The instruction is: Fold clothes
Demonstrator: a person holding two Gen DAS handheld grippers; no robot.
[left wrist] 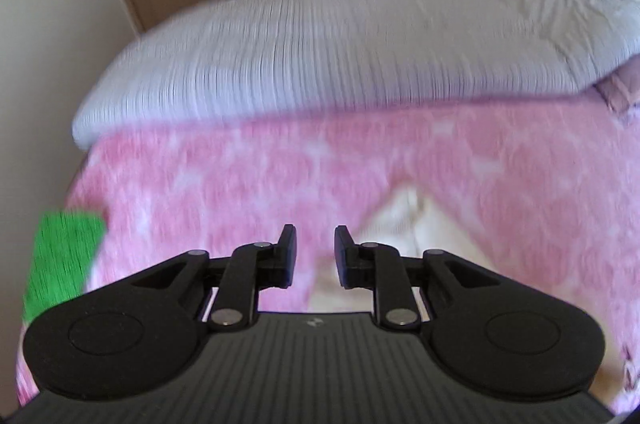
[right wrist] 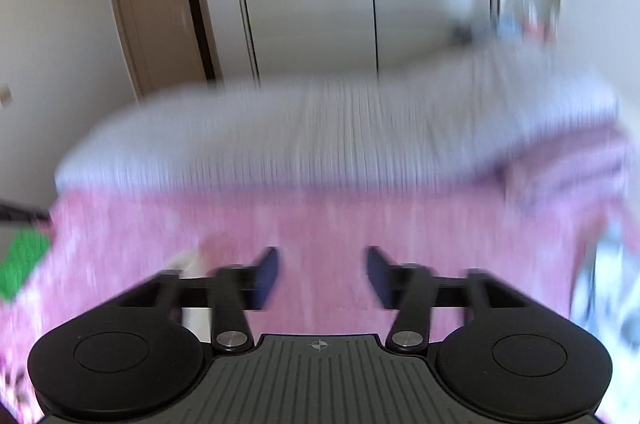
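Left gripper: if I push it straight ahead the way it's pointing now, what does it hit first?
Most likely the pink blanket, just left of the cream garment. The left gripper is open and empty, pointing down toward the bed. Beyond lies the white pillow. Blur makes depth uncertain.

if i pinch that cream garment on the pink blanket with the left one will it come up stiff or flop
Probably floppy: the cream garment lies in soft creases on the pink blanket, so it should drape from the pinch. It looks thin, likely light. The left hand-held gripper is open and holds nothing.
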